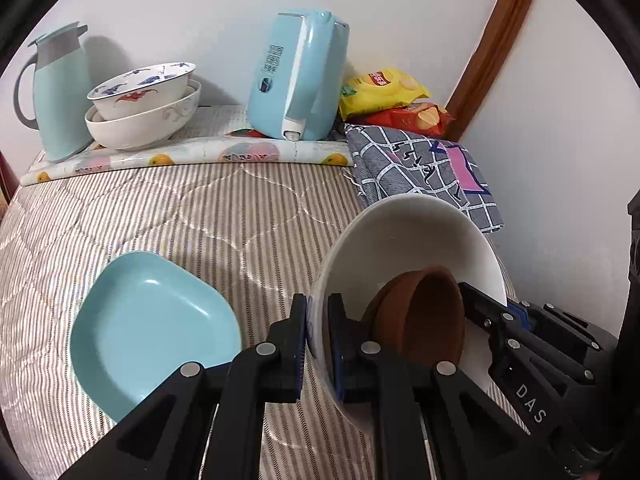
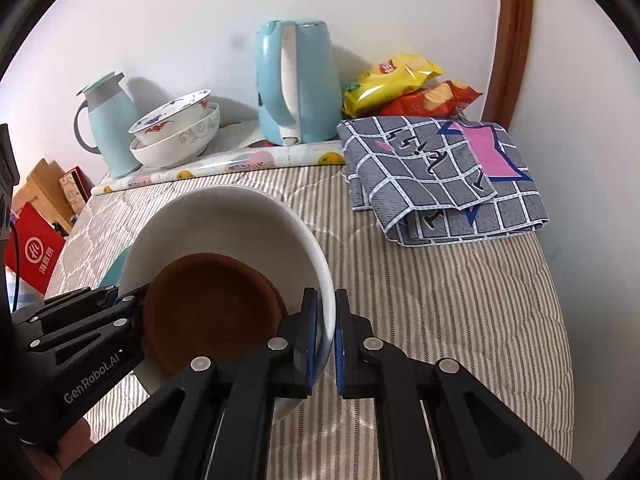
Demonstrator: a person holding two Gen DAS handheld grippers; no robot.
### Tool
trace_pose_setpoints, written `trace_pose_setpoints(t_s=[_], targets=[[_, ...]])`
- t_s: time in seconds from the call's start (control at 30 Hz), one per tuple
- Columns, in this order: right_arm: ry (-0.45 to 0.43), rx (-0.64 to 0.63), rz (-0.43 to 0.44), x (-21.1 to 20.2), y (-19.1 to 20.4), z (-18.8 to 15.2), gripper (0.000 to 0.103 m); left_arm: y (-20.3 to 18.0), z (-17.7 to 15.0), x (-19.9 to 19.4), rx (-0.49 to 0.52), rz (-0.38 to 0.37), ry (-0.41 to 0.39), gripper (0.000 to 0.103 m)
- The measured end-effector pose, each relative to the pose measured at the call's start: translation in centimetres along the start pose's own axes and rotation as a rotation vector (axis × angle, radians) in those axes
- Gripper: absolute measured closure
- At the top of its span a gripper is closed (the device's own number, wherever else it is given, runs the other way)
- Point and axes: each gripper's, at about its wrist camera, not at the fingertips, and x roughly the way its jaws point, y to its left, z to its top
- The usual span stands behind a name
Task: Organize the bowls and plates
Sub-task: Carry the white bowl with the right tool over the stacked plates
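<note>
A large white bowl (image 1: 404,236) with a small brown bowl (image 1: 424,316) inside it is held tilted above the striped bed cover. My left gripper (image 1: 318,340) is shut on the white bowl's left rim. My right gripper (image 2: 326,340) is shut on its right rim (image 2: 320,280); the brown bowl (image 2: 212,312) lies inside. Each gripper shows in the other's view: the right one (image 1: 520,336) and the left one (image 2: 88,320). A light blue plate (image 1: 156,332) lies on the cover at the left. Two stacked patterned bowls (image 1: 144,108) stand at the back left.
A blue kettle (image 1: 298,76), a pale blue jug (image 1: 60,92) and snack bags (image 1: 384,92) stand along the back wall. A folded checked cloth (image 2: 440,176) lies at the back right. A fruit-print mat (image 1: 192,156) edges the back. Red boxes (image 2: 36,248) stand beyond the left edge.
</note>
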Motion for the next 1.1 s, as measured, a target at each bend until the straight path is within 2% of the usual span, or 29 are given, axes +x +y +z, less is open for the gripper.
trace_pose_setpoints(t_s=[0.43,1.1], targets=[[-0.011,-0.039,0.026,-0.1,3.1,0.6,0.096,3.1,0.4,-1.4,-0.031,0.024,-0.022,0.092],[0.006,-0.115,0.078,1.7,10.3,1.3,0.096,10.0,0.0,-3.0,-0.115,0.074,-0.037,0.092]])
